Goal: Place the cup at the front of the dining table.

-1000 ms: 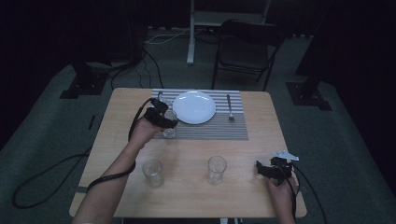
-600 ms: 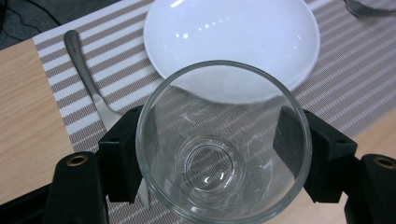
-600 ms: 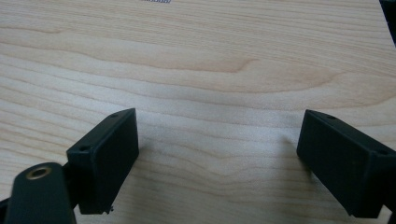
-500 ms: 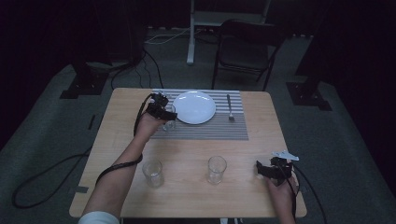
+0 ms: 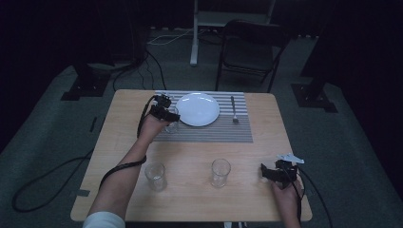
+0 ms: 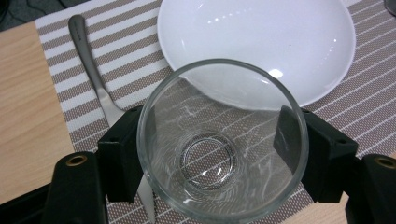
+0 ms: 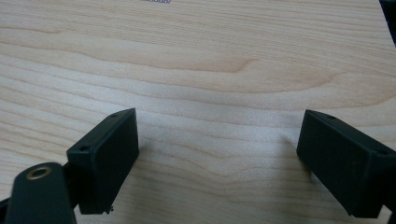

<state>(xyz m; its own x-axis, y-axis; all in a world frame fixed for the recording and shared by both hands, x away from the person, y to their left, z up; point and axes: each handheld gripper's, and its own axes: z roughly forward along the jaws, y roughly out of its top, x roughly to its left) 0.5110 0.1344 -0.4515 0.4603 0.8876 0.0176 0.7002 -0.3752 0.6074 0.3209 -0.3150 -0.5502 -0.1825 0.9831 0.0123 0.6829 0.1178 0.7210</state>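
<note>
My left gripper (image 5: 166,114) is shut on a clear drinking glass (image 6: 222,140), its jaws pressing both sides of the glass wall. The glass (image 5: 172,124) stands on the striped placemat (image 5: 223,130), just left of the white plate (image 5: 197,109). Under the glass, on the mat, lies a knife (image 6: 91,65) with its handle pointing away. At the table's near right corner my right gripper (image 5: 272,173) rests low over bare wood, open with nothing between its jaws. The right gripper (image 7: 217,154) faces plain tabletop.
Two more empty glasses stand near the front edge, one (image 5: 155,176) left of centre and one (image 5: 220,172) at centre. A fork (image 5: 234,110) lies on the mat right of the plate. A chair (image 5: 249,47) stands beyond the table (image 5: 133,142).
My left hand carried the glass away from me and toward the plate, settling it lower on the mat. The right hand stayed where it was.
</note>
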